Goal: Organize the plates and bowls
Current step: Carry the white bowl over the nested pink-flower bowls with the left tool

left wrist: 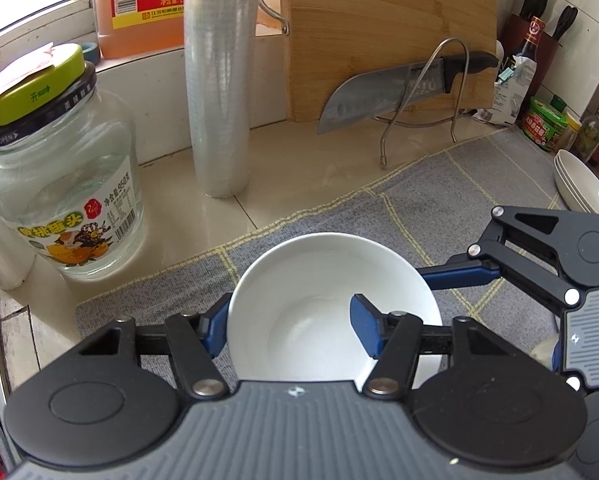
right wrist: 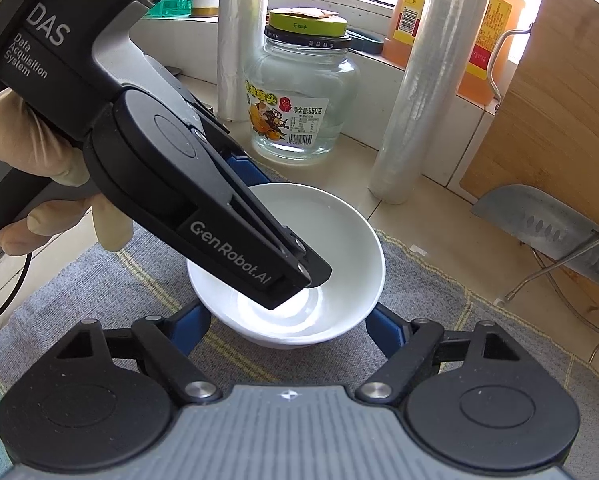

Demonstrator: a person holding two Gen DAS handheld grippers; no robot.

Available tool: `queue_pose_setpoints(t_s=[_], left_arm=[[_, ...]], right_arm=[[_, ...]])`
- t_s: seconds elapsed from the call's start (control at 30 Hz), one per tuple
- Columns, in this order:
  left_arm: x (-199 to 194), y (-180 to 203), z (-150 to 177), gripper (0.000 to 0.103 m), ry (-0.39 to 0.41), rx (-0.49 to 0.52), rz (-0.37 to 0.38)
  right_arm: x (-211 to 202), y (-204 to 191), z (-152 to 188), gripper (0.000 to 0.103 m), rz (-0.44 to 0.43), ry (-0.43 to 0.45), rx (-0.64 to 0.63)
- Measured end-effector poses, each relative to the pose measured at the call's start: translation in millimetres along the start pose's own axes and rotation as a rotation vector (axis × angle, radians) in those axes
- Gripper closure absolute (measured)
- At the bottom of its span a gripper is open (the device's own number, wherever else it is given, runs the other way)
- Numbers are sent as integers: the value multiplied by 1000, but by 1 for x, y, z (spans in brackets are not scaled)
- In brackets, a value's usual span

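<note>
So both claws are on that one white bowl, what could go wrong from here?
1. The left gripper pinches the bowl by its wall, one finger inside, while the right gripper clasps its outside low down. If the hands pull unevenly, the glossy bowl could slip or tip.
2. The glass jar and the cling film roll stand close behind; a forward swing might knock them.

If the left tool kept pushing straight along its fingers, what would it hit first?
Probably the bowl itself: the left tool already clamps its rim, one finger inside, pointing steeply down at the bowl's floor, with the mat beneath.
</note>
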State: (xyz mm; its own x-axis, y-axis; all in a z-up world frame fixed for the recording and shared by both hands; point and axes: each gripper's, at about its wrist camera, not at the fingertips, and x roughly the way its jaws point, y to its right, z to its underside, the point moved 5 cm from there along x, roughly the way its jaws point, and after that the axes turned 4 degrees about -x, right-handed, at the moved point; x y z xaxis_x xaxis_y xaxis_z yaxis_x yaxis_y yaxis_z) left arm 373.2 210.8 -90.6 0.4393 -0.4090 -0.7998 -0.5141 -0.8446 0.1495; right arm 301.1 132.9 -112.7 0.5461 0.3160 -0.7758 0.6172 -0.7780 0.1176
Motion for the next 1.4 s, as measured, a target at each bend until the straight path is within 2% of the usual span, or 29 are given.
queue_pose_setpoints(t_s=[0.67,1.1,1.4], left_arm=[[-41,39,8,42,4,19,-41],[-65,83,19,42,-2,45,-60],[-76,119,23,42,0,75,-49]], right_arm=[[-56,-12,12,16,-19,40,-48],[-102,-17,37,16,-26,61,-55],[-134,-15,58,16,1,71,-48]])
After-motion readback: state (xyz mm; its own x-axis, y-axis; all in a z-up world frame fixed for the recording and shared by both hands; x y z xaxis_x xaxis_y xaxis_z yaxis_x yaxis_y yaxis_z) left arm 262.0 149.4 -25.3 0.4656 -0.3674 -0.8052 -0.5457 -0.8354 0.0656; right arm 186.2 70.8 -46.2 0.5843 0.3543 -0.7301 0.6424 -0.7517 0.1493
